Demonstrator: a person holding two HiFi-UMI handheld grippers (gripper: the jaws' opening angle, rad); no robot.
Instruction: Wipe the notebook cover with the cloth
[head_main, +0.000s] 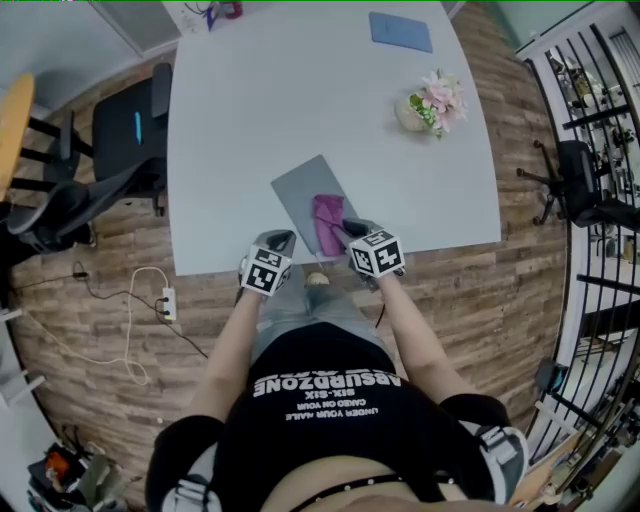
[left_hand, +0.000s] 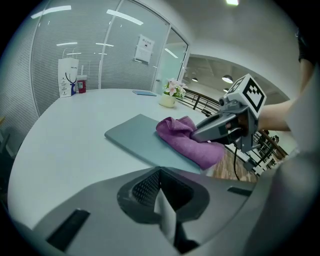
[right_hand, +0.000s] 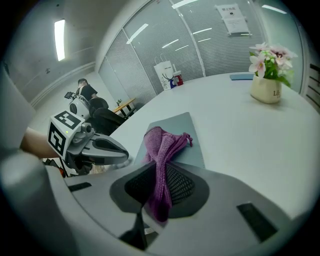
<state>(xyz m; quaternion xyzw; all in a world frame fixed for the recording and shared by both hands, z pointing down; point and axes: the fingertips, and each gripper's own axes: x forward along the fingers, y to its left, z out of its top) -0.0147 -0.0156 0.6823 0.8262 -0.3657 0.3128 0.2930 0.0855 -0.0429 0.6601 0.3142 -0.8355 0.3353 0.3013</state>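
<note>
The right gripper (head_main: 347, 230) is clamped on the purple cloth (right_hand: 161, 150), whose free end lies bunched on the near right part of the grey notebook (head_main: 300, 190), which sits at the near edge of the table (head_main: 250, 120). The left gripper (head_main: 276, 243) is just left of the notebook's near end, its jaws together on nothing. To wipe well, I judge the cloth should be pressed flat and drawn in long strokes toward the far left corner while the left gripper pins the near left edge, since the notebook could slide off the table's near edge. There is wide open room far and left, and the flower pot (head_main: 432, 105) stands well apart at the far right.
</note>
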